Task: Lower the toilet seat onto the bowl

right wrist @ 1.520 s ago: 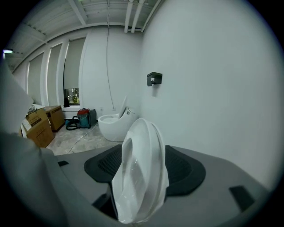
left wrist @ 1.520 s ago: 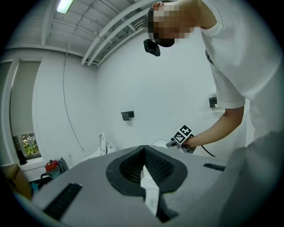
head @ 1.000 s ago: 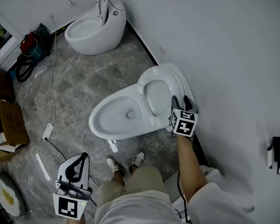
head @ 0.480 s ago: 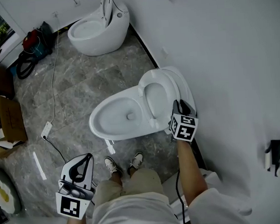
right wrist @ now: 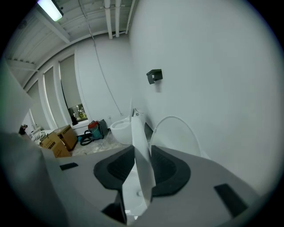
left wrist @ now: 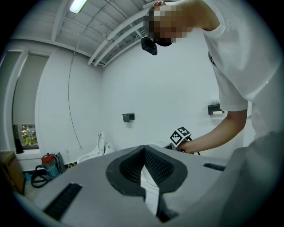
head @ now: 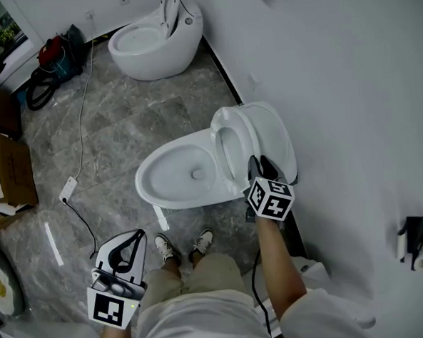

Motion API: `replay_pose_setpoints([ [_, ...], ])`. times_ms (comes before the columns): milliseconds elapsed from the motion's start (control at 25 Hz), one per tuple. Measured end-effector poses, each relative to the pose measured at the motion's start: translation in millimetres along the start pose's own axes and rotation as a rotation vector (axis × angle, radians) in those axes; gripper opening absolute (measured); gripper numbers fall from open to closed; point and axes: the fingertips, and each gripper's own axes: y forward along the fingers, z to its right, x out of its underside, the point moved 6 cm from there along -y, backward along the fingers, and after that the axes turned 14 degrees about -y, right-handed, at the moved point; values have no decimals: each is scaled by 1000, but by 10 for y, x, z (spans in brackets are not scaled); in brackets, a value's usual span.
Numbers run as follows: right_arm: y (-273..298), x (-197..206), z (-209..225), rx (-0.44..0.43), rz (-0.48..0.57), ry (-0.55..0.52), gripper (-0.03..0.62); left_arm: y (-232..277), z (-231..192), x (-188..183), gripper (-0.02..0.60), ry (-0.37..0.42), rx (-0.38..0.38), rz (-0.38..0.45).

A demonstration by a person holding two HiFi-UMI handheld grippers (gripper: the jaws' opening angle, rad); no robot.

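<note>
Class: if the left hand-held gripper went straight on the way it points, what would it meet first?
Probably the near toilet bowl, which shows white between the jaws of the left hand-held gripper; depth is unclear.

no legible words, brands or numbers anywhere. only black-and-white square code patterns on the marker cube (head: 271, 199) of the right tongs (head: 260, 162) and on the marker cube (head: 111, 309) of the left tongs (head: 130, 238): blocky shapes, not letters or digits. same kind of pattern again in the left gripper view, on the right tongs' cube, equally unreadable as text. a pale label and some dark print on the cardboard box (head: 8, 173) at the left edge of the floor, too small and blurred to read. nothing printed to be made out on either toilet or on the white wall.
</note>
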Motion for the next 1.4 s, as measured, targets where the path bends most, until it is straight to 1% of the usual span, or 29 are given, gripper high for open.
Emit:
replay_pose_setpoints([
  [80, -3, -7, -83, -35, -3, -18, 110, -38, -18, 11, 5, -7, -7, 5],
  [240, -1, -6, -322, -127, -10, -116, 112, -94, -25, 47, 5, -25, -20, 16],
  [360, 0, -16, -525, -141, -5, -200, 112, -153, -58, 68, 5, -34, -28, 19],
  [480, 14, -14, -703, -169, 2, -255, 114, -193, -86, 80, 5, -39, -39, 26],
  [600, 28, 18, -872, -213, -1, -282, 121, -236, -104, 120, 5, -46, -52, 30],
  [920, 70, 78, -1316, -291, -14, -342, 133, -344, -147, 173, 5, -63, -77, 36],
  [1400, 172, 245, -1927, -331, -56, -429, 149, -498, -261, 291, 5, -94, -100, 43],
])
